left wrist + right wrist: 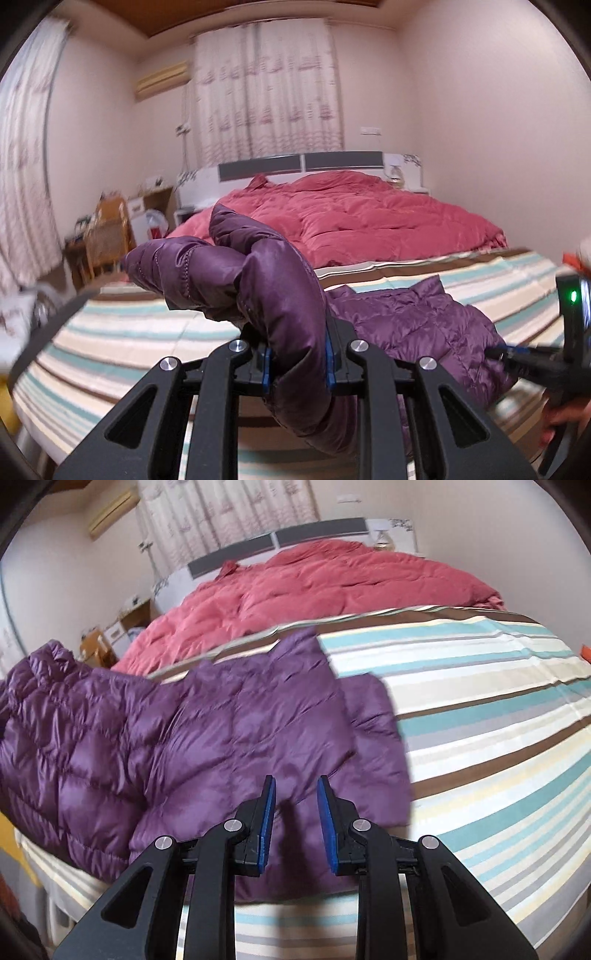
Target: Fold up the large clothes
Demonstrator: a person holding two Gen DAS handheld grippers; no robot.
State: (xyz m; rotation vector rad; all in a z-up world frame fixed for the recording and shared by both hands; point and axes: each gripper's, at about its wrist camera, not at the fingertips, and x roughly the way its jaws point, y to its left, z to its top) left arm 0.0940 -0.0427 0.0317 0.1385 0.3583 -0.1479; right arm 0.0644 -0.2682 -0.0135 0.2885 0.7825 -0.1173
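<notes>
A purple quilted down jacket (240,731) lies spread on the striped bed sheet (480,720) near the bed's front edge. My left gripper (297,354) is shut on a bunched fold of the jacket (280,288), which it holds raised above the sheet (147,332); the rest trails down to the right. My right gripper (296,781) hovers over the jacket's near hem, its blue pads (269,812) apart with nothing between them. In the left wrist view the right gripper (506,355) shows at the right edge, held by a hand (565,417).
A rumpled pink quilt (369,218) covers the far half of the bed, against a white and grey headboard (303,166). A wooden chair (110,229) and boxes stand on the floor at the left. Something orange (585,651) lies at the sheet's right edge.
</notes>
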